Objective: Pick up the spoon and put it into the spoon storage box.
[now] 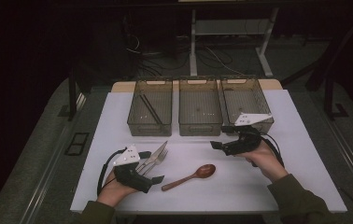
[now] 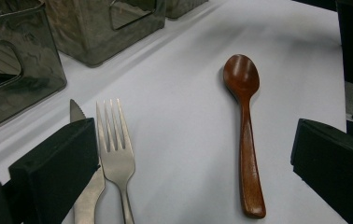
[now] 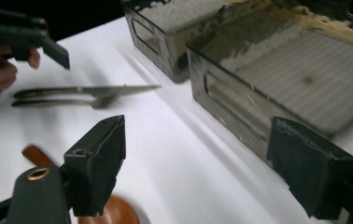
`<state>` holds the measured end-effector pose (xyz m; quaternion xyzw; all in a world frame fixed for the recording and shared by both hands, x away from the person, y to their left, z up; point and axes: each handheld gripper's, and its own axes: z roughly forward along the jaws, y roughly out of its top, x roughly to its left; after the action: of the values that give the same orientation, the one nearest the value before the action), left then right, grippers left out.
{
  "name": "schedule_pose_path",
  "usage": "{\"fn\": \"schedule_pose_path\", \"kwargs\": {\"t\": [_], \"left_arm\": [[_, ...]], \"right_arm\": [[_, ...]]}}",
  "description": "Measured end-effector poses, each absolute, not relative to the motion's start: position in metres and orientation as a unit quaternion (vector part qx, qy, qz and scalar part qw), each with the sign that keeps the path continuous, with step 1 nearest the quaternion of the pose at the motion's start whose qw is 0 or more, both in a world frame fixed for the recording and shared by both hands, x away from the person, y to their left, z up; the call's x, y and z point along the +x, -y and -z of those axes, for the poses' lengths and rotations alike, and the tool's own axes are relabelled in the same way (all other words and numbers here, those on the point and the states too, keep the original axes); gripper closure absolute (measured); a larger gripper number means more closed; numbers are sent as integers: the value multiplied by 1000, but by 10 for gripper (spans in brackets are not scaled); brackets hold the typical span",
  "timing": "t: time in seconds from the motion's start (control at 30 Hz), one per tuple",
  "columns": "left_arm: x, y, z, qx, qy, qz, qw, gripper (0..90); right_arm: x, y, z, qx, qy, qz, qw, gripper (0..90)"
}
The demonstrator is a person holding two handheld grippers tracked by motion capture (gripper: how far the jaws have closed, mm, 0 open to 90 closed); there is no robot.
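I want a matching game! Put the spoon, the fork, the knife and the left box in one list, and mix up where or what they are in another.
Things:
1. wooden spoon
2. fork
3. knife
4. left box

Clues:
A. holds two dark sticks
B. reddish brown, lying alone on the white table
C. has a toothed edge
D. silver prongs, lying right beside the knife

Pairs: 1-B, 2-D, 3-C, 4-A

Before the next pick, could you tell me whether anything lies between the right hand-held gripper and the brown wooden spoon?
Nothing visible does. The right hand-held gripper hangs open above bare white table, just up and right of the brown wooden spoon. The metal knife and metal fork lie farther left, beside the left hand-held gripper.
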<state>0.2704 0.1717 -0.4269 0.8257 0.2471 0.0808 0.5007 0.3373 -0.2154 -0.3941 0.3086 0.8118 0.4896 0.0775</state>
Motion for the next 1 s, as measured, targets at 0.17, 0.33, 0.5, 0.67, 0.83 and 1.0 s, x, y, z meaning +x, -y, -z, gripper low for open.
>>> {"fn": "schedule_pose_path", "kwargs": {"t": [0.17, 0.33, 0.5, 0.67, 0.83, 1.0], "left_arm": [[270, -170, 427, 828, -244, -81, 499, 0], [271, -171, 427, 827, -245, -81, 500, 0], [270, -170, 426, 826, -245, -82, 501, 0], [270, -171, 426, 824, -248, -84, 502, 0], [271, -171, 425, 826, -245, -85, 501, 0], [272, -168, 423, 824, -244, -85, 505, 0]], "right_arm": [[324, 236, 399, 322, -802, -495, 86, 179], [313, 250, 404, 335, -793, -499, 98, 178], [300, 255, 414, 330, -794, -499, 107, 166], [287, 263, 423, 329, -797, -496, 104, 160], [275, 273, 429, 337, -798, -487, 116, 142], [266, 284, 434, 345, -798, -477, 128, 138]]}}
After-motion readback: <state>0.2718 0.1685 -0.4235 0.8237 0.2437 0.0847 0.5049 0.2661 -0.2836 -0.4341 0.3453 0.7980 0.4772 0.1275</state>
